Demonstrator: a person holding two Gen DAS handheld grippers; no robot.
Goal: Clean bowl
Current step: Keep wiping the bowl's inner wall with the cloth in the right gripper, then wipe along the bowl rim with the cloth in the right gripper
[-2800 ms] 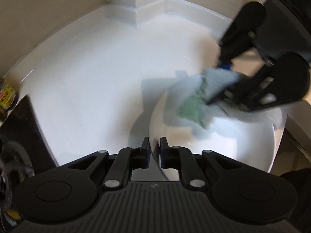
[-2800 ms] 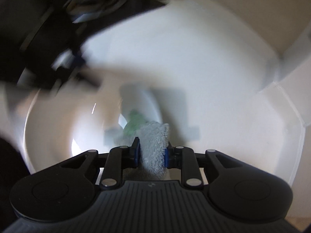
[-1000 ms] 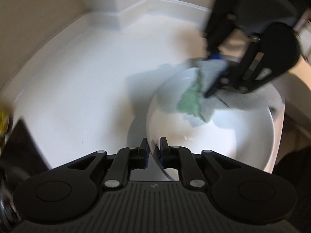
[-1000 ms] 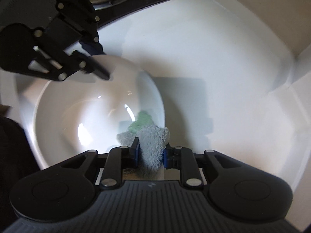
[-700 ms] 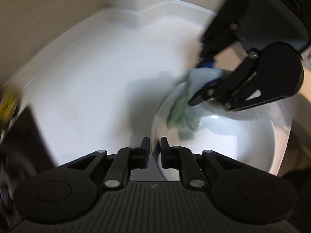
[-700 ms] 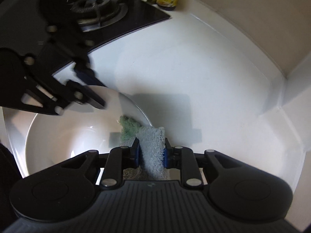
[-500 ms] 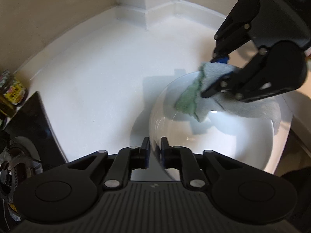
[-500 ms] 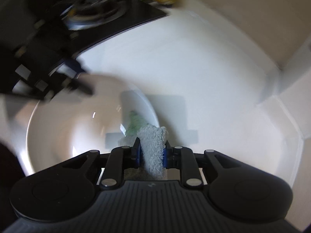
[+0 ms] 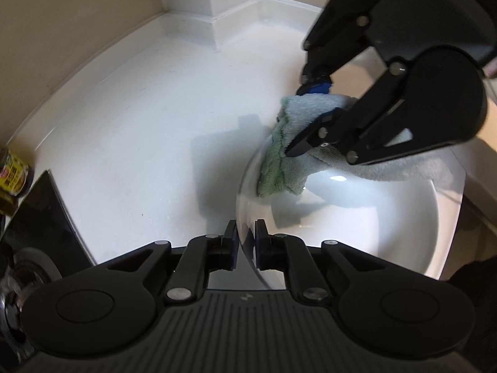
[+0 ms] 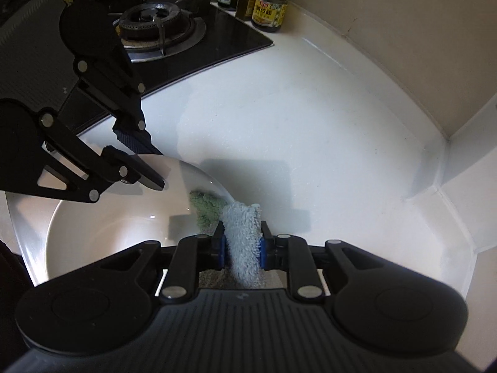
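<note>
A white bowl (image 9: 357,227) sits on the white counter, also in the right wrist view (image 10: 102,217). My left gripper (image 9: 245,242) is shut on the bowl's near rim; it shows from outside in the right wrist view (image 10: 146,161). My right gripper (image 10: 240,242) is shut on a grey-and-green cloth (image 10: 242,233). In the left wrist view the right gripper (image 9: 307,118) presses the cloth (image 9: 285,161) against the bowl's inner far-left wall, and the cloth's tail drapes over the far rim.
A black gas hob (image 10: 161,28) lies left of the bowl, with jars and bottles (image 10: 270,6) behind it. One jar (image 9: 12,171) shows at the left edge. The white counter (image 9: 139,118) runs to a beige wall and a corner upstand (image 9: 217,31).
My right gripper has swept the cloth back and forth along the bowl's inner wall and now holds it high on the far-left side near the rim. My left gripper keeps its hold on the rim.
</note>
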